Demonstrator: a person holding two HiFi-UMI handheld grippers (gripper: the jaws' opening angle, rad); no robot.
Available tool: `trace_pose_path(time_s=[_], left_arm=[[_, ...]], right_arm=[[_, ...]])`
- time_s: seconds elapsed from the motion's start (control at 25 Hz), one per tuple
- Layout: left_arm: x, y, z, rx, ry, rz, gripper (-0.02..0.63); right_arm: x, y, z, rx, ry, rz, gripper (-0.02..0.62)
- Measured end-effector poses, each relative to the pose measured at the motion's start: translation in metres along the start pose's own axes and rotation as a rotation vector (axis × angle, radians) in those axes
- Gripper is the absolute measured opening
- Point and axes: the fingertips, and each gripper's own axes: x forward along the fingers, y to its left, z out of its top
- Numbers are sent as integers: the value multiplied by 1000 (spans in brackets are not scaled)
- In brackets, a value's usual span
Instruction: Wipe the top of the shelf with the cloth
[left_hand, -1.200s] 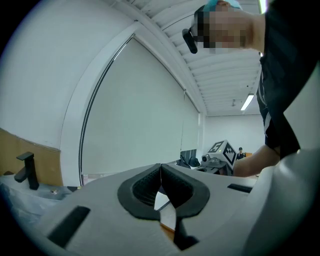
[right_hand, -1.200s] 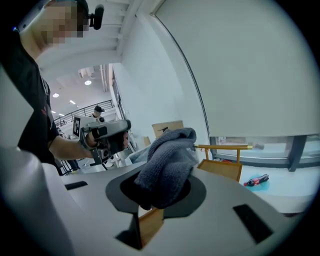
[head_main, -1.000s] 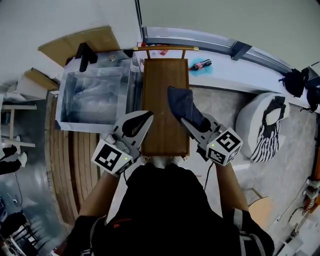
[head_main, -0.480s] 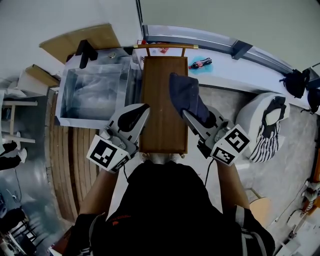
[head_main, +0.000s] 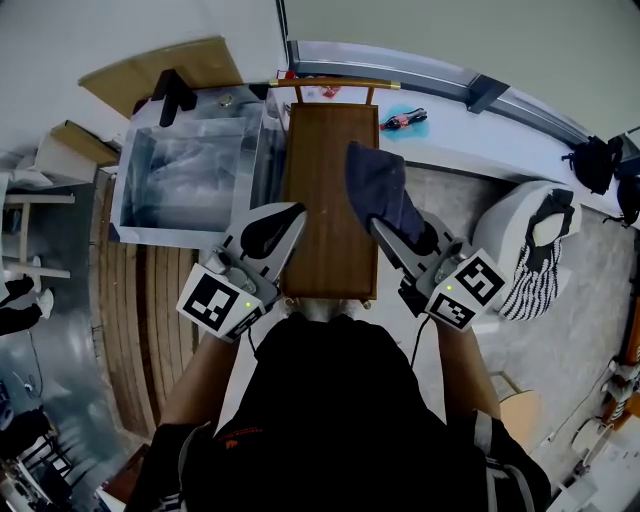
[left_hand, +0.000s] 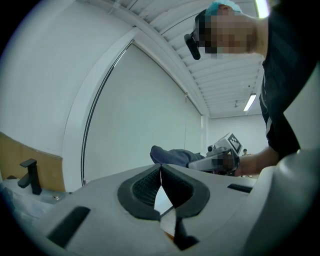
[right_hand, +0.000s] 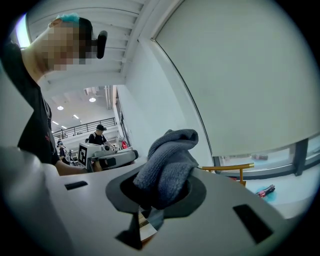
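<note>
The brown wooden shelf top (head_main: 325, 210) runs away from me in the head view. A dark blue-grey cloth (head_main: 378, 188) lies on its right half, bunched, and overhangs the right edge a little. My right gripper (head_main: 386, 228) is shut on the cloth's near end. In the right gripper view the cloth (right_hand: 167, 162) bulges up out of the jaws. My left gripper (head_main: 293, 211) is shut with nothing in it, over the shelf's left edge, apart from the cloth. Its jaws meet at the tips in the left gripper view (left_hand: 161, 168), with the cloth (left_hand: 169, 154) beyond.
A clear plastic bin (head_main: 190, 185) stands left of the shelf. A brass rail (head_main: 335, 85) crosses the shelf's far end. Behind it a white ledge holds a red-and-black tool (head_main: 405, 122). A white bag (head_main: 525, 250) sits at the right, cardboard (head_main: 165, 75) at the far left.
My right gripper has slid the cloth farther along the shelf and slightly to the right. The left gripper has stayed shut in about the same place.
</note>
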Motion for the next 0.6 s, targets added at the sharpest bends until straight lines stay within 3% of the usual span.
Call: trace_pose_path(time_s=[0.6], left_arm=[[-11,-1,-5,-12,6,-7,20]], right_arm=[[8,15,-15,16,25,-2,60]])
